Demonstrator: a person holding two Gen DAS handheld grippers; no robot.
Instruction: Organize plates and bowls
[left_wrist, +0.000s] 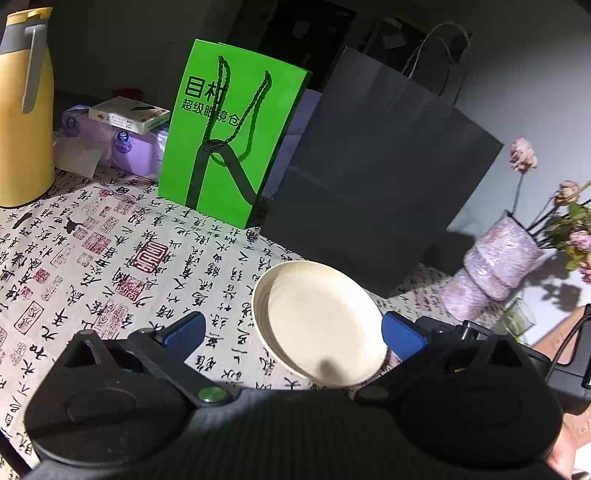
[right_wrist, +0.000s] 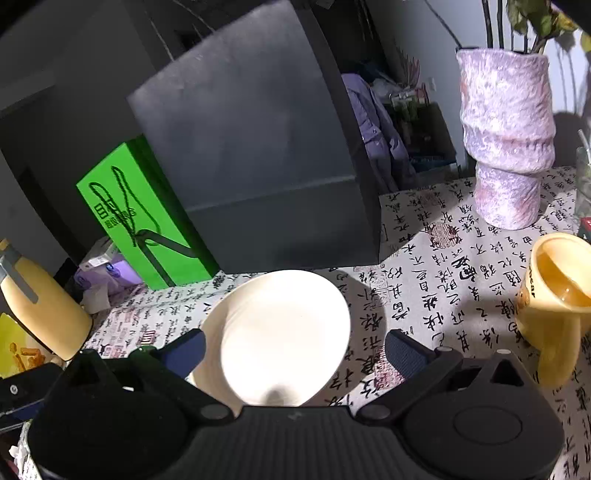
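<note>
On the tablecloth printed with black calligraphy and red seals (left_wrist: 110, 251), a cream-white round plate with a raised rim (left_wrist: 317, 321) lies in front of the tall black paper bag (left_wrist: 373, 177). It looks like a stack of a few plates, because I see several rim lines at its left edge, but I cannot count them. Both cameras seem to look at this same stack (right_wrist: 280, 336).

The left gripper (left_wrist: 293, 332) has its blue-padded fingers spread wide, one on each side of the plate, and the right finger is just beside the rim. The right gripper (right_wrist: 295, 343) is also spread wide around the plate, pinching nothing.

My judgement is that the task is in the middle: some plates are perhaps already gathered here, and no bowl is visible in either view. What remains to collect I cannot say, because other dishes do not show.

The near edge of the plate is hidden under each gripper body, so contact there is unclear. The bright light washes out the plate in the right view. A yellow ceramic mug (right_wrist: 554, 295) stands at the right, a lilac textured vase (right_wrist: 506, 144) far right, a green paper bag (left_wrist: 232, 133) and a yellow thermos jug (left_wrist: 22, 107) at the left, the jug partly cut off.
</note>
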